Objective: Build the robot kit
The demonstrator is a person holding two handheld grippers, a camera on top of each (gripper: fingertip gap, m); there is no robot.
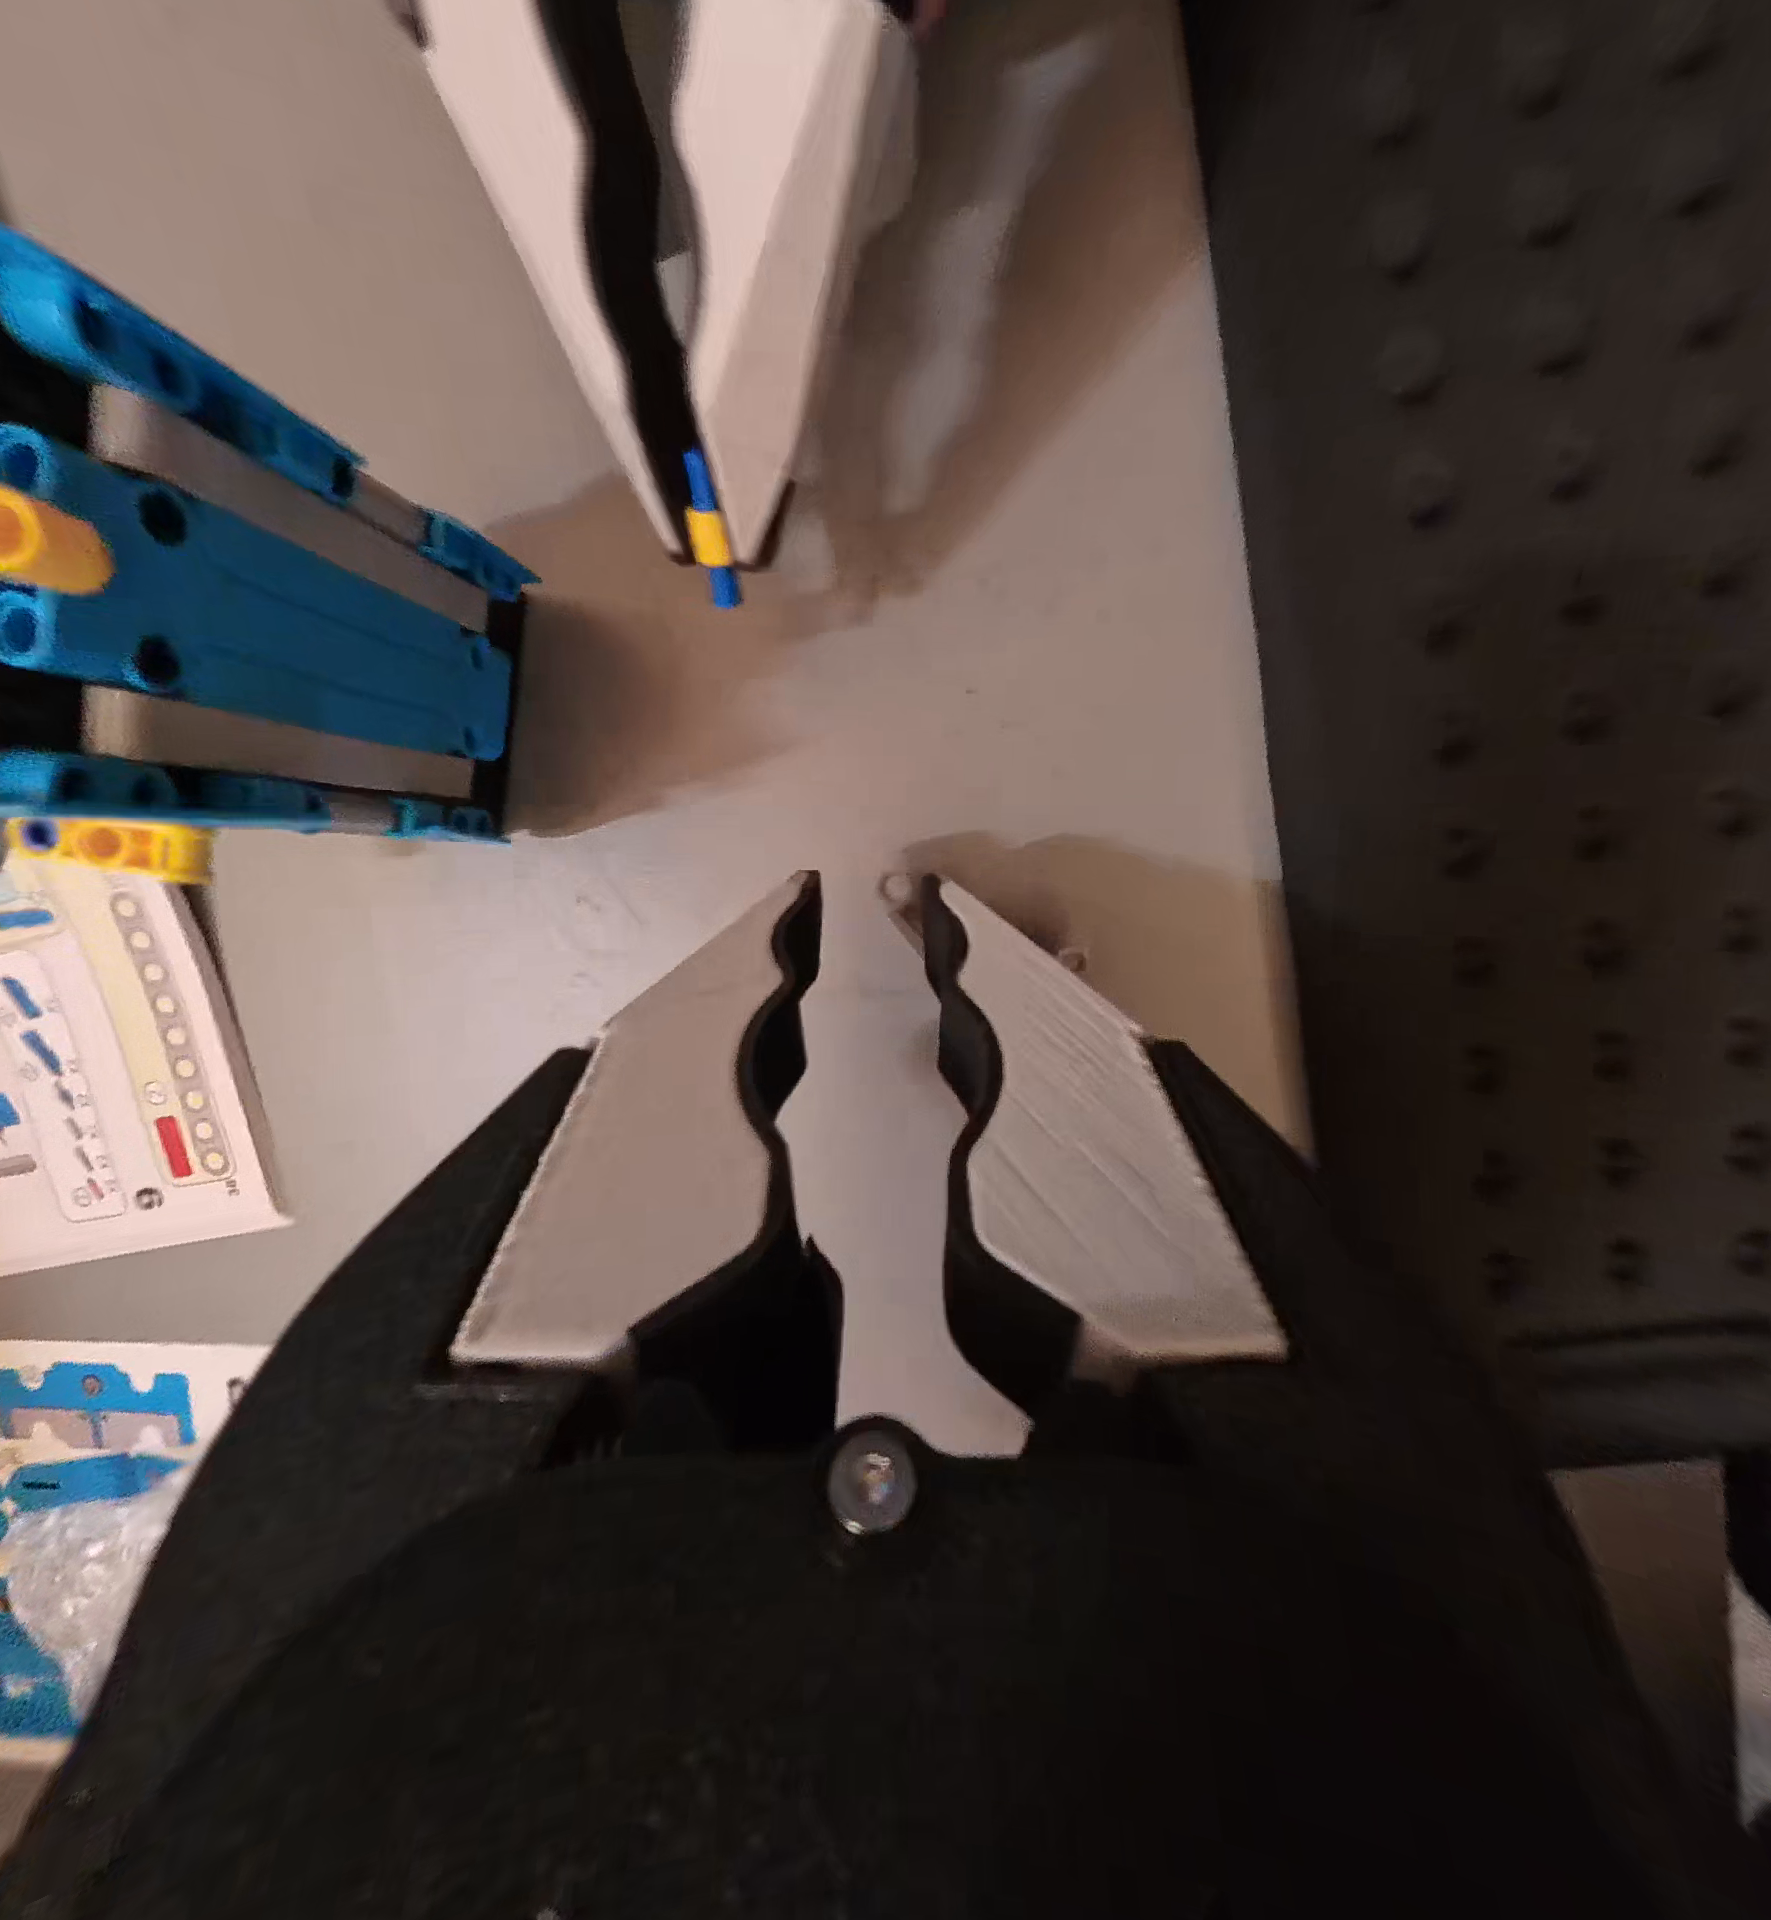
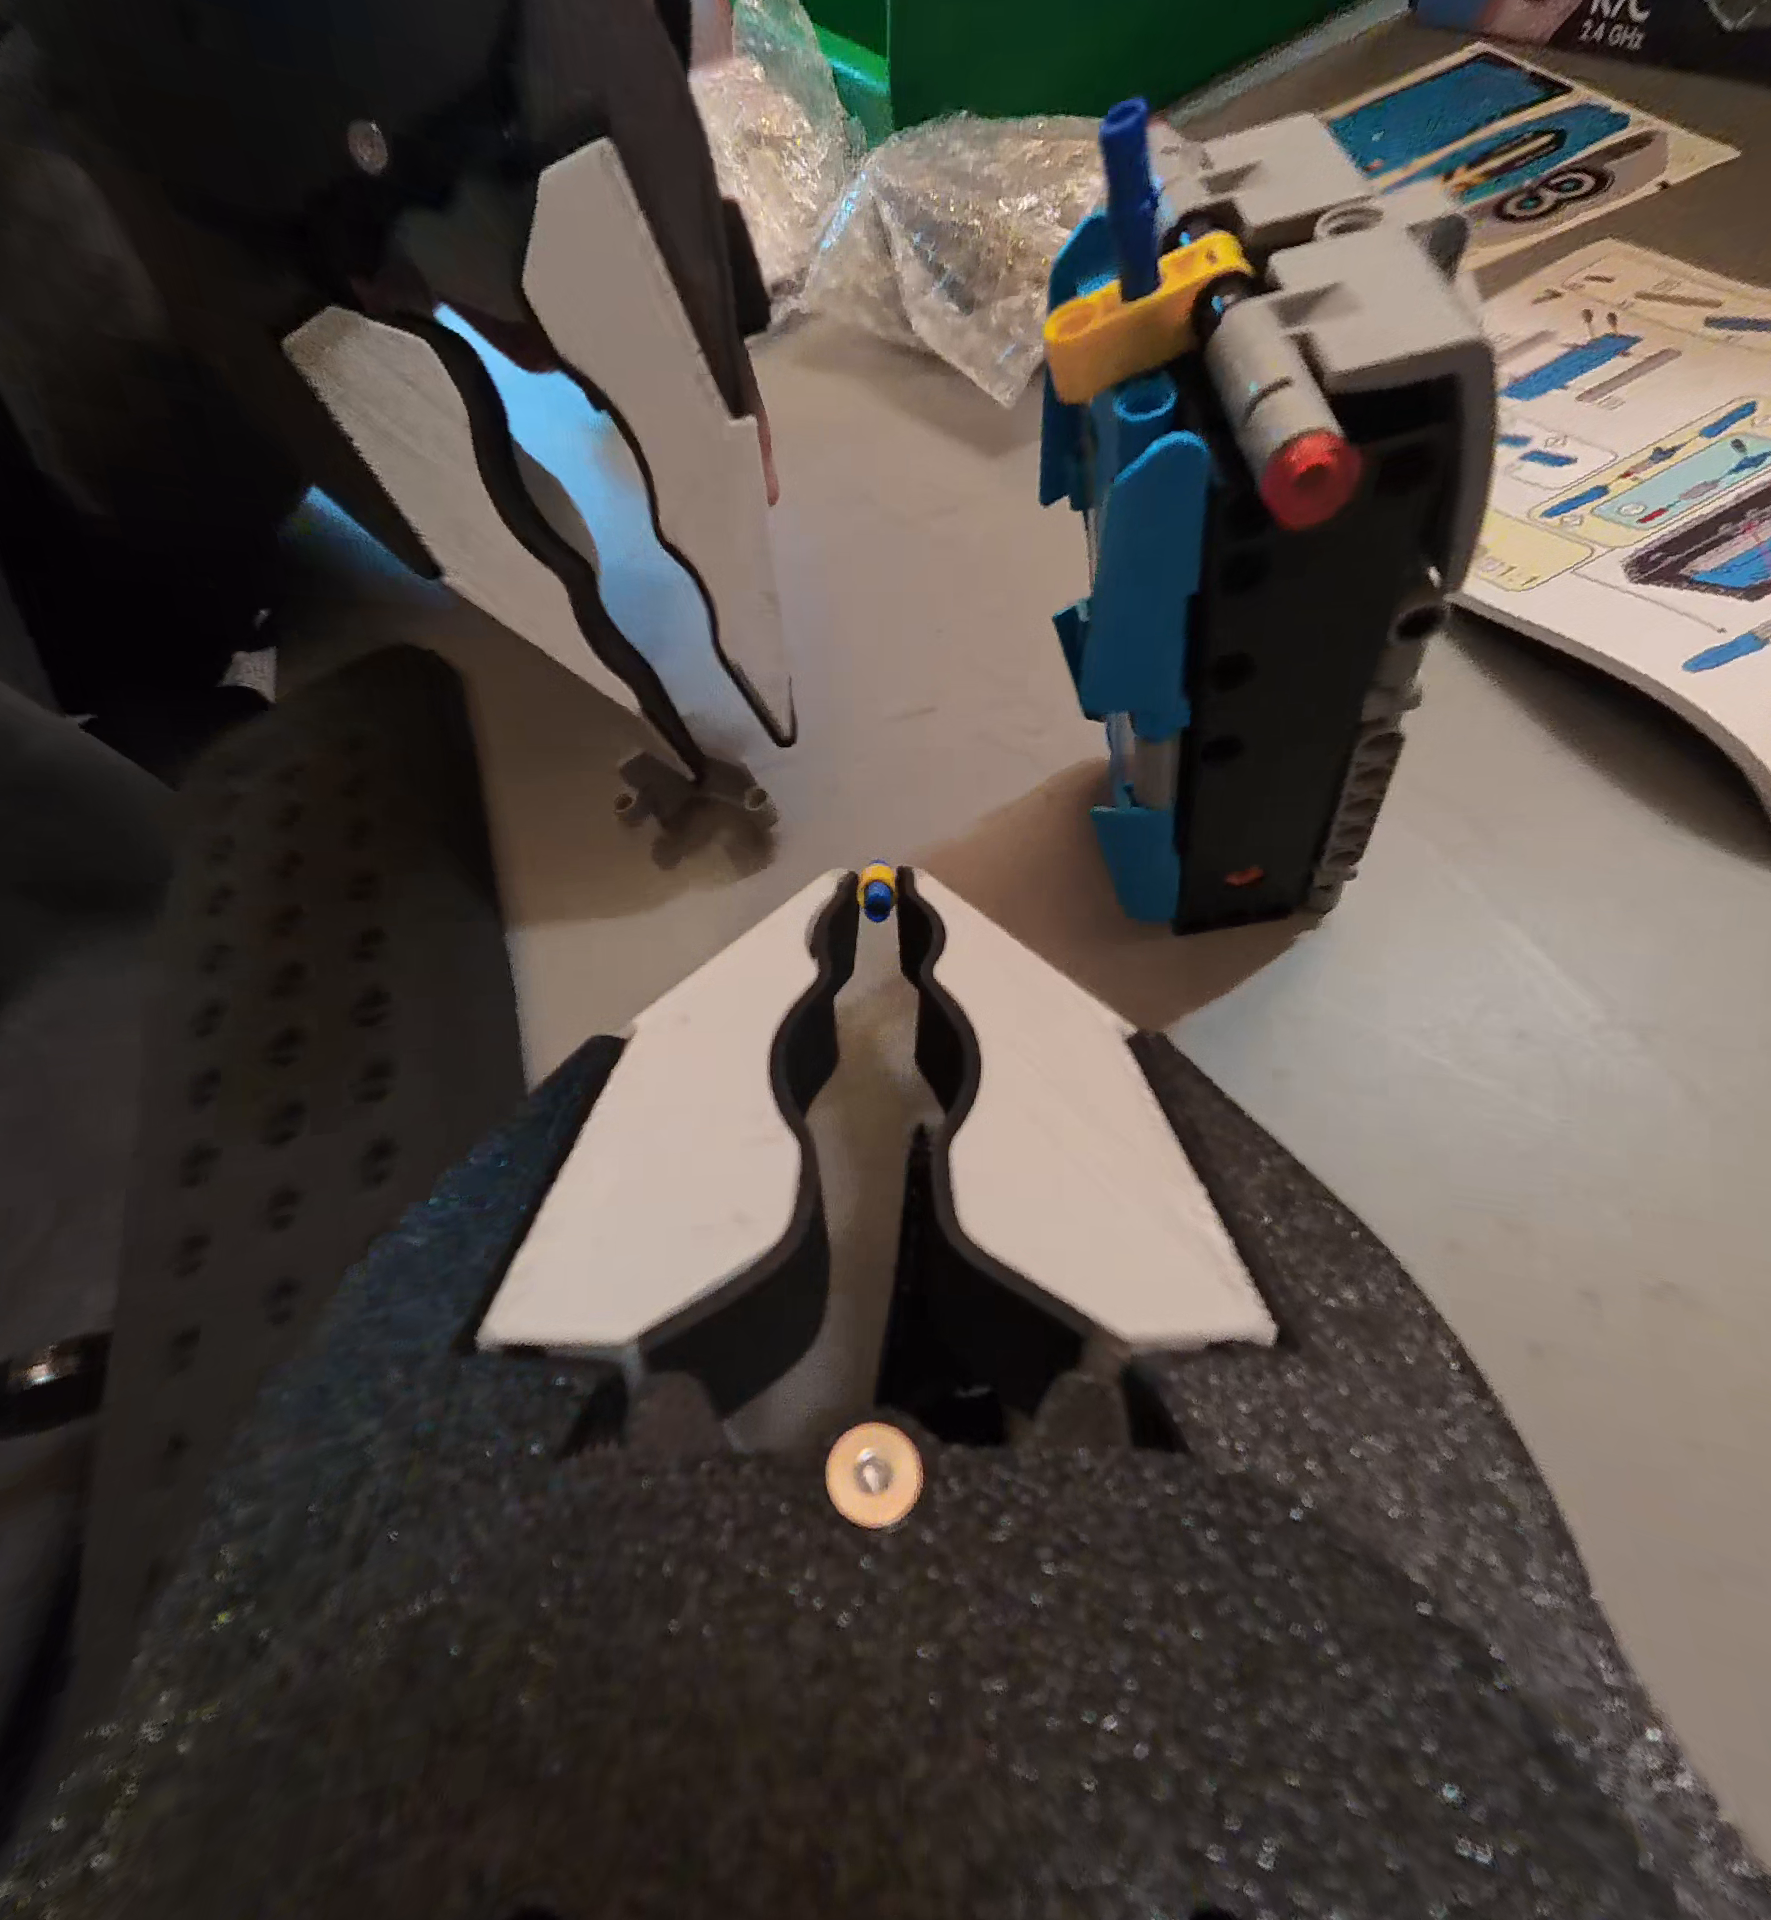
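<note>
Right hand-held gripper (image 2: 876,891) pinches the small blue-and-yellow pin (image 2: 876,889) at its tips; left hand-held gripper (image 1: 865,894) stands slightly parted, empty, over a grey connector (image 2: 689,795) on the bench (image 2: 964,623); keep your pinch steady beside the blue brick assembly (image 2: 1265,582).

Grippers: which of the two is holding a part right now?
The right gripper: its fingers are pinched on a small blue-and-yellow pin. The left gripper has a gap between its fingers with nothing in it, tips over a small grey connector on the table.
</note>
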